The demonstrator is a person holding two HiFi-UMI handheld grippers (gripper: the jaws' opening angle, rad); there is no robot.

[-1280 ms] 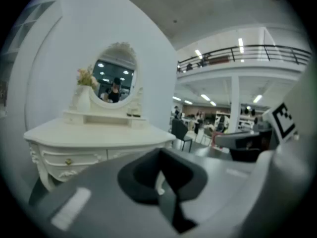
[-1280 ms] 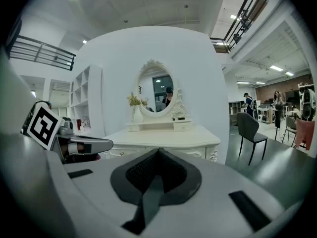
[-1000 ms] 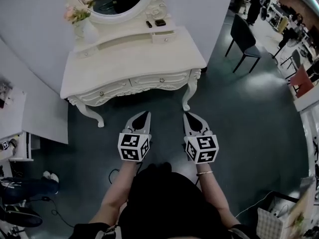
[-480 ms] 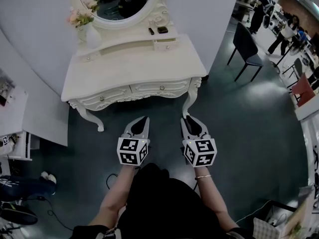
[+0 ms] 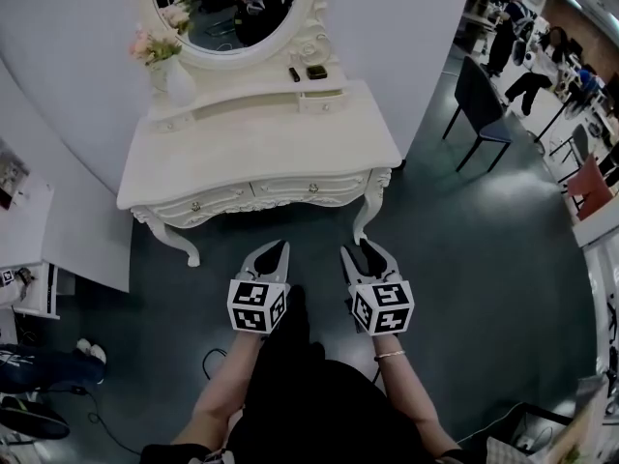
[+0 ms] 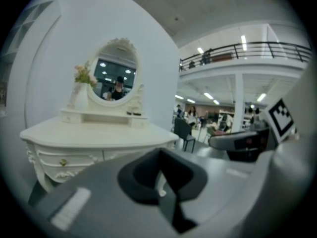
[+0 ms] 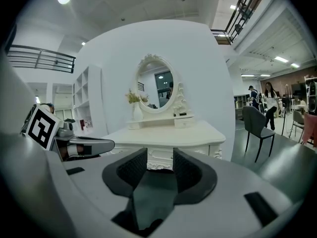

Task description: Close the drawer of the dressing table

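The white dressing table (image 5: 261,143) stands against the wall, and both front drawers (image 5: 256,193) sit flush with its carved front, small knobs showing. My two grippers hover over the dark floor in front of it, apart from it. The left gripper (image 5: 275,250) is shut to a point with nothing in it. The right gripper (image 5: 368,253) has its jaws opening, a clear gap between the dark pads and nothing in that gap. In the right gripper view the table (image 7: 168,133) shows past the spread pads (image 7: 133,170). The left gripper view shows the table (image 6: 89,138) on the left.
An oval mirror (image 5: 227,8), a vase of flowers (image 5: 174,75) and small items sit on the table's upper shelf. A dark chair (image 5: 484,100) stands at the right, a white shelf unit (image 5: 39,230) at the left. Cables lie on the floor at bottom left.
Both grippers have drawn back from the table toward the person. The right gripper's jaws, shut to a point before, now stand apart. The left stays shut.
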